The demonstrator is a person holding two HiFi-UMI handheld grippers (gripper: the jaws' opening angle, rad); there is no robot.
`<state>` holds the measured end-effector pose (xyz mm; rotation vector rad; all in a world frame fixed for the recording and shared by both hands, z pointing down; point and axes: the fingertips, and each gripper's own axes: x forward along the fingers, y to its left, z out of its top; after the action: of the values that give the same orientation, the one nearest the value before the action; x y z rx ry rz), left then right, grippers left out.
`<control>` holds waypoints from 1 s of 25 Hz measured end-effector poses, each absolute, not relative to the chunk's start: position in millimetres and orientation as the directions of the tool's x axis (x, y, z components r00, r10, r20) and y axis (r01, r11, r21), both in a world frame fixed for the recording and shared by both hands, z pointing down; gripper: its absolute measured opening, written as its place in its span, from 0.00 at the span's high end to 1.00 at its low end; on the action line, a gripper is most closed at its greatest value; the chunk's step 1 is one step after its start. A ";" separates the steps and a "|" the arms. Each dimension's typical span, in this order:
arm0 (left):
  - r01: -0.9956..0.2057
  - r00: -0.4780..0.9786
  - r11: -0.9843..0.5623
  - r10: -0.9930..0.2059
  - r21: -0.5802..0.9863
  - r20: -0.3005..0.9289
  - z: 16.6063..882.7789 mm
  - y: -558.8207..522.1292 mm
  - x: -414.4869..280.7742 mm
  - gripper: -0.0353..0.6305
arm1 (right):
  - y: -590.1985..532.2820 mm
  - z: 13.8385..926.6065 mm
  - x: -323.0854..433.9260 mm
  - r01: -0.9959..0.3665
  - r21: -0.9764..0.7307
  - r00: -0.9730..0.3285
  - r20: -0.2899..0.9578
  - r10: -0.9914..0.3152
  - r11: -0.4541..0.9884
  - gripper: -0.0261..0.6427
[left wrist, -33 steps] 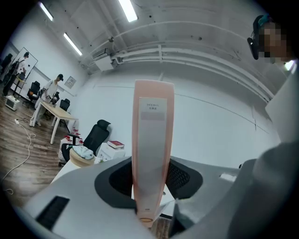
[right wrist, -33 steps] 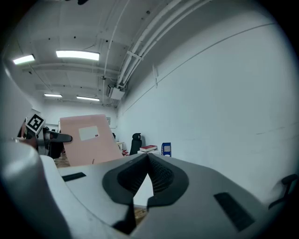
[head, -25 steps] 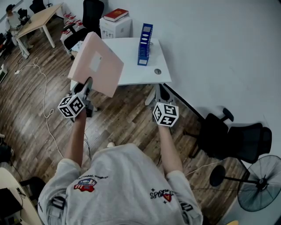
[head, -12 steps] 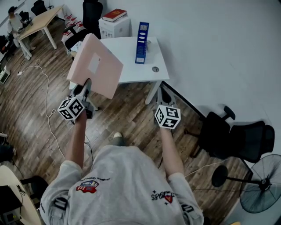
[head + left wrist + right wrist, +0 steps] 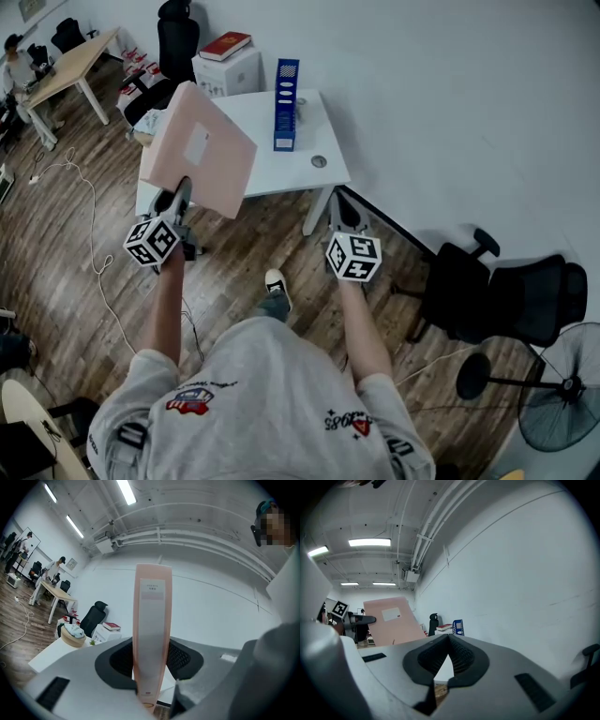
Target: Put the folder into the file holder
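A pink folder (image 5: pixel 197 150) with a pale label stands tilted above the floor, gripped at its lower edge by my left gripper (image 5: pixel 176 199). In the left gripper view its spine (image 5: pixel 151 634) runs upright between the two jaws, which press on it from both sides. The blue file holder (image 5: pixel 286 91) stands upright on the white table (image 5: pixel 281 169), ahead and to the right of the folder. My right gripper (image 5: pixel 339 208) hovers over the floor by the table's near right corner, shut, with nothing in it (image 5: pixel 449 638). Its view shows the folder (image 5: pixel 391 620) and the holder (image 5: pixel 458 626).
A white box with a red book (image 5: pixel 225 52) stands behind the table, next to a black chair (image 5: pixel 178 28). A basket (image 5: pixel 72 637) rests at the table's left end. Another black chair (image 5: pixel 497 291) and a fan (image 5: pixel 562 389) stand at right. A cable (image 5: pixel 94 234) lies on the wooden floor.
The person has stepped forward, one foot now showing. The table and file holder sit further left in the head view. The folder stays in my left gripper; the right one stays shut.
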<state>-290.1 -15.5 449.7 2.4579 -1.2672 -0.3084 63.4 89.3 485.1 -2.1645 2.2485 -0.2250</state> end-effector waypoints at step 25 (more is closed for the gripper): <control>-0.846 0.405 -0.356 -0.913 0.397 0.042 500.5 -271.8 -276.7 0.71 | -253.7 492.3 74.3 -0.965 -0.055 -0.263 0.146 -0.954 0.257 0.95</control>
<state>-276.7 -271.8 500.5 2.3103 -1.5175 -0.2638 74.3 -253.7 492.3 -1.9549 2.5552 -0.2145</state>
